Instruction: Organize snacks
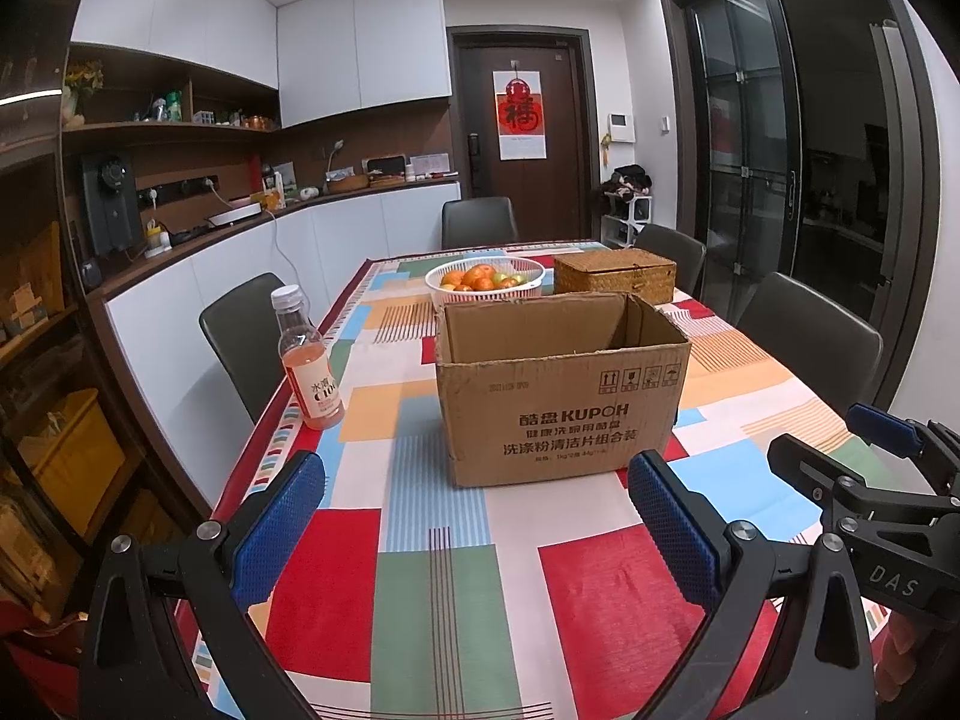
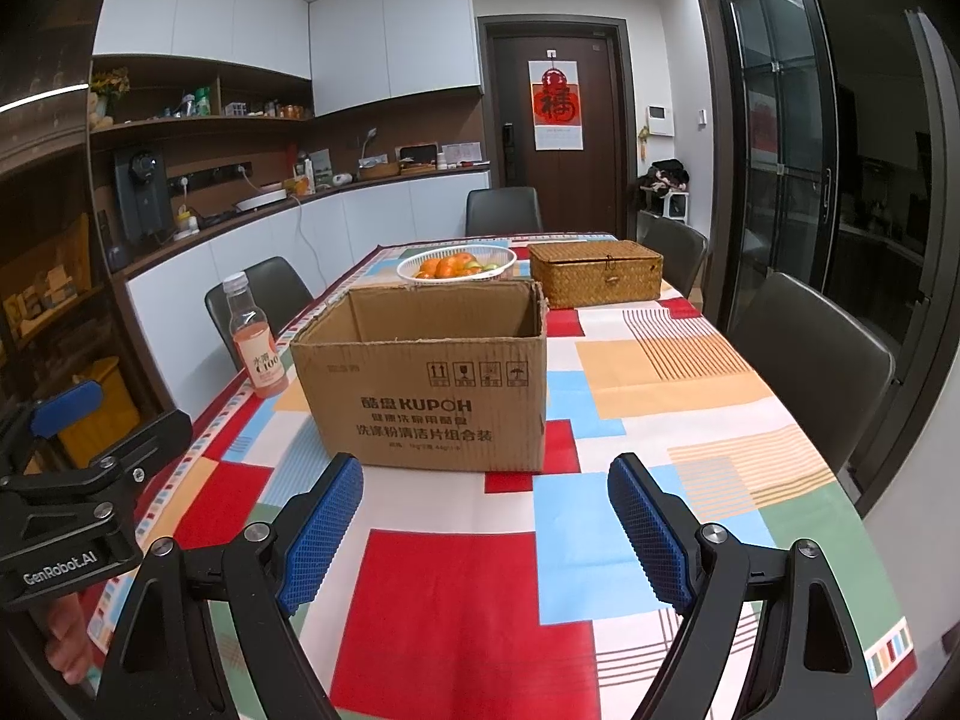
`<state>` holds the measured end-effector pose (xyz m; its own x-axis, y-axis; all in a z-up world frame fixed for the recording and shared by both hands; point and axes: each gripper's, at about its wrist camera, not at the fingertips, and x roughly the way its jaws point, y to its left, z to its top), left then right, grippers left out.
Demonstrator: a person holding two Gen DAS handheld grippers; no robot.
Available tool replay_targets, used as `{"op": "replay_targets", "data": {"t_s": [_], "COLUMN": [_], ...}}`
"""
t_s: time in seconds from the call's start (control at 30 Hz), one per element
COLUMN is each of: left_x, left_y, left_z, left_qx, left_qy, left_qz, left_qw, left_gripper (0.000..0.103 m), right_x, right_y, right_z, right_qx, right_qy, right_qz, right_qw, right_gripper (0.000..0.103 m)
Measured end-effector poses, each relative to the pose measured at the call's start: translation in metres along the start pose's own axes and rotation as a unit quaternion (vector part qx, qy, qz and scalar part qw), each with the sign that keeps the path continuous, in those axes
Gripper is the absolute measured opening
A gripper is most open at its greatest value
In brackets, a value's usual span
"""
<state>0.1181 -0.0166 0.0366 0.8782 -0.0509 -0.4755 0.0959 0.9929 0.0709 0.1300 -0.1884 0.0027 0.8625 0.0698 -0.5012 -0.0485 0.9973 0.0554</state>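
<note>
Nothing looks sorted yet: the cardboard box (image 1: 564,396) shows no contents (its floor is hidden), and the bottle (image 1: 309,360) stands left of it. Both the left gripper (image 1: 477,531) and right gripper (image 2: 486,531) gape, holding nothing.

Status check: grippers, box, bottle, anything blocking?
Left gripper open, empty. Right gripper open, empty. Box open-topped ahead, bottle upright to its left. Nothing in the way.

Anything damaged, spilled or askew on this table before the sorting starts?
Only minor wear: the cardboard box has no top flaps, and its rim is ragged and torn. The drink bottle stands upright and capped, the fruit basket and the wicker box sit level, and nothing is spilled.
</note>
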Motion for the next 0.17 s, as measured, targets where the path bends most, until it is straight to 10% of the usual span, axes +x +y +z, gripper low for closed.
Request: {"op": "replay_targets", "data": {"t_s": [0.17], "left_x": [0.0008], "left_y": [0.0001], "left_z": [-0.0010], "left_qx": [0.000], "left_qy": [-0.001], "left_qz": [0.002], "left_qw": [1.0000], "left_gripper": [0.103], "right_x": [0.0007], "right_y": [0.0003], "right_z": [-0.0004], "right_qx": [-0.001], "right_qy": [0.001], "right_qz": [-0.001], "right_qw": [1.000], "right_gripper": [0.085]}}
